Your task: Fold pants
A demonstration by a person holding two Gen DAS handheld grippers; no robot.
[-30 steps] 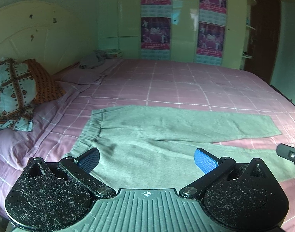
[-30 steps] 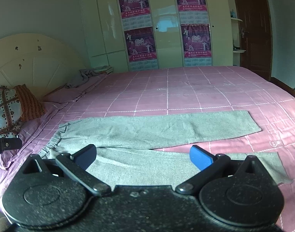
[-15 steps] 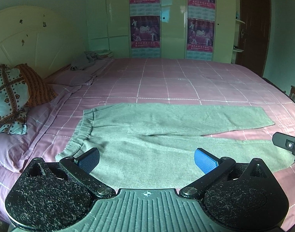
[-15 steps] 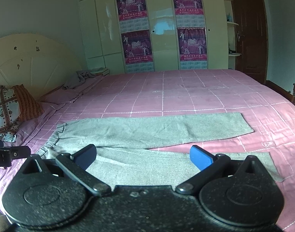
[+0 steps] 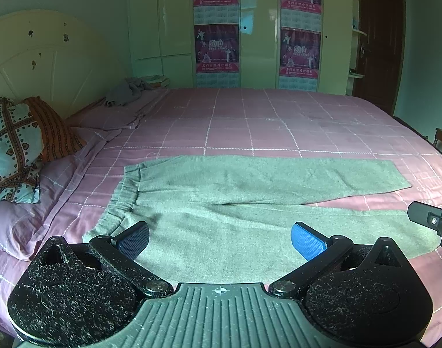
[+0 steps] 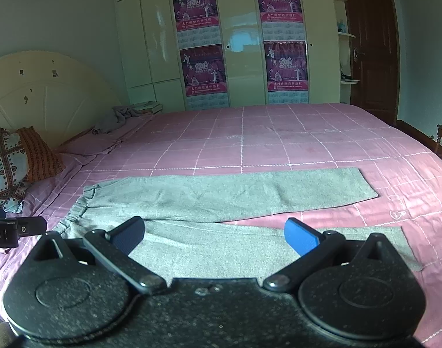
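Note:
Grey pants (image 5: 235, 203) lie flat on the pink checked bed (image 5: 264, 121), waistband to the left, two legs spread to the right. They also show in the right wrist view (image 6: 226, 197). My left gripper (image 5: 220, 239) is open and empty, above the near leg by the waistband. My right gripper (image 6: 215, 235) is open and empty, above the near leg further right. The right gripper's tip shows at the right edge of the left wrist view (image 5: 432, 220); the left gripper's tip shows at the left edge of the right wrist view (image 6: 15, 229).
Patterned pillows (image 5: 15, 150) lie at the head of the bed on the left, before a cream headboard (image 5: 47, 66). A crumpled grey cloth (image 5: 128, 91) lies at the far corner. Wardrobes with posters (image 5: 216, 49) stand behind; a dark door (image 5: 377, 43) is at right.
Both grippers have shifted slightly, so the view has turned a little to the left and the pants sit more centred. Both stay open and empty.

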